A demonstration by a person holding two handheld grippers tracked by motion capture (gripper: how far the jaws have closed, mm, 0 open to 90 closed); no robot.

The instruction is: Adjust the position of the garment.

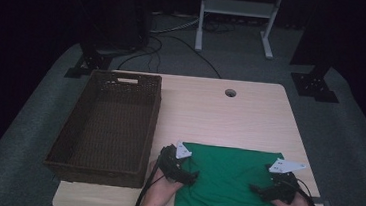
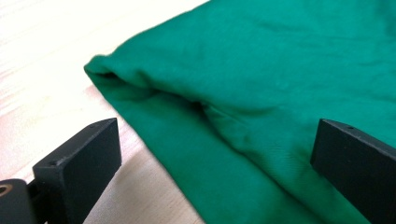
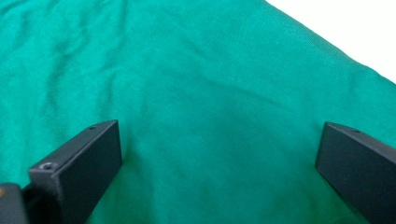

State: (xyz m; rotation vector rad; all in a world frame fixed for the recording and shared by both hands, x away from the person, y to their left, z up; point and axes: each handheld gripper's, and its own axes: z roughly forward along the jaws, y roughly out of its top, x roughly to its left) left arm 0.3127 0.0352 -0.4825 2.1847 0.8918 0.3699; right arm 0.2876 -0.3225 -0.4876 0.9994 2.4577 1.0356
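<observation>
Two grippers sit over the green cloth [image 1: 229, 180]. My left gripper [image 1: 192, 176] straddles its left edge, jaws spread. My right gripper [image 1: 256, 189] hovers above its right half, jaws spread.

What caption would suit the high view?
Two open hand-held grippers, left and right, over a green cloth beside a wicker basket.

Your high camera sits above your side of the counter [image 1: 250, 109], looking forward and down, taking in its whole top and the floor beyond. Each tongs camera rides low, looking along its own jaws from very close. All three views share the green cloth [image 1: 229, 180]: the left one its left edge [image 2: 261, 93], the right one its right part [image 3: 201, 93].
</observation>
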